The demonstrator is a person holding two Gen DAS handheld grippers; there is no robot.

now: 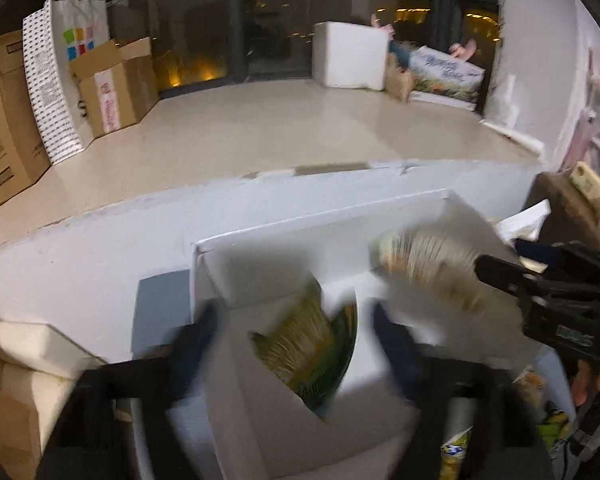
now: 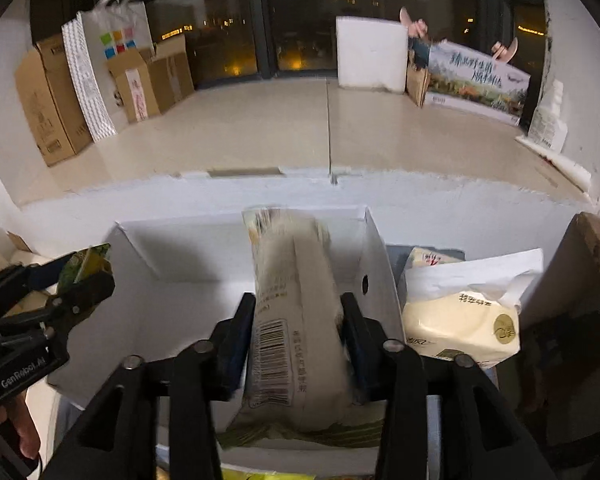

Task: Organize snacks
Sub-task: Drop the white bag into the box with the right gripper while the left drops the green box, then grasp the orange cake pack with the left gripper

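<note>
A white open box (image 1: 284, 256) (image 2: 180, 256) sits on the white table in front of me. My left gripper (image 1: 294, 320) is open above it; a green-yellow snack bag (image 1: 312, 344) lies blurred between the fingers over the box. In the right wrist view the left gripper (image 2: 88, 272) shows at the left with the green bag (image 2: 88, 260) at its tips. My right gripper (image 2: 298, 312) is shut on a pale beige snack packet (image 2: 296, 312) with a barcode, held over the box. The same packet (image 1: 424, 264) appears blurred in the left wrist view.
A cream tissue pack (image 2: 460, 320) and a white paper sit right of the box. Cardboard boxes (image 2: 48, 104) and a paper bag (image 2: 112, 40) stand at the far left of the floor, a white block (image 2: 372, 52) and a printed carton (image 2: 476, 80) at the back right.
</note>
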